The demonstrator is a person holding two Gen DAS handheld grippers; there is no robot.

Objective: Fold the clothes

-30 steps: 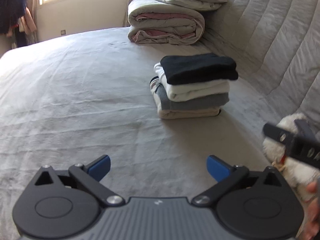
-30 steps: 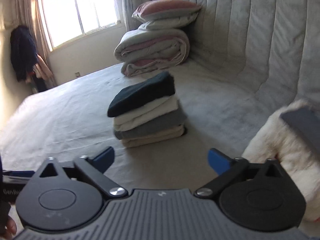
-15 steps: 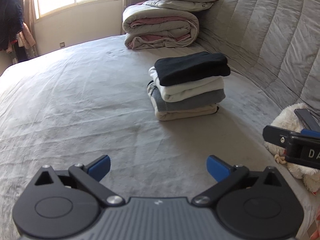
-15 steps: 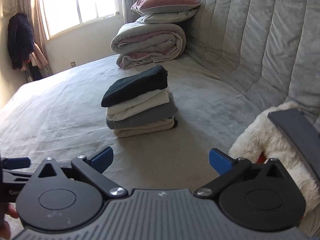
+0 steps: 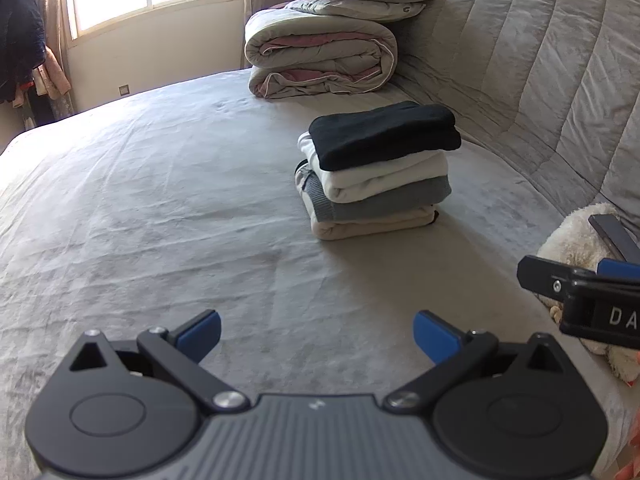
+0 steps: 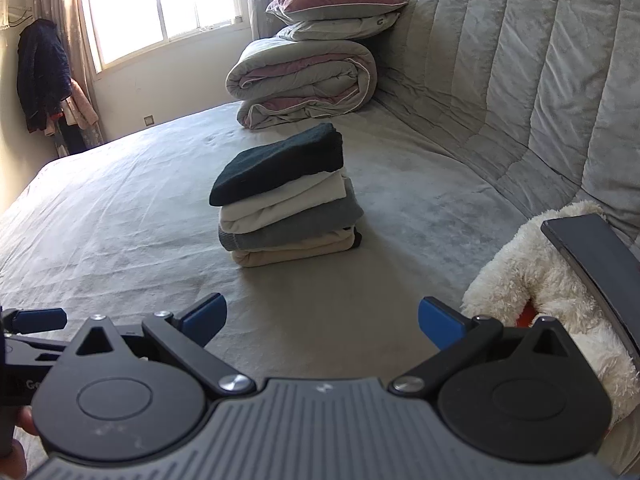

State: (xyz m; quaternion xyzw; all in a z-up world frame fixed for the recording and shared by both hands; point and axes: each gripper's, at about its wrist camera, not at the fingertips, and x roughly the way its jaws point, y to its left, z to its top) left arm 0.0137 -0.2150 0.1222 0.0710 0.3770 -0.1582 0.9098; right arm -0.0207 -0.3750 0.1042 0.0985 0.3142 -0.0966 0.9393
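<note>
Stack of folded clothes (image 5: 378, 172), resting on the grey bed (image 5: 160, 208) in front of the rolled duvet (image 5: 320, 56). Four neatly folded garments are piled: black on top, then white, grey, and beige at the bottom, lying flat.

Left gripper (image 5: 317, 336) and right gripper (image 6: 322, 322) side by side; fingers (image 5: 200, 330) spread wide, holding nothing.
</note>
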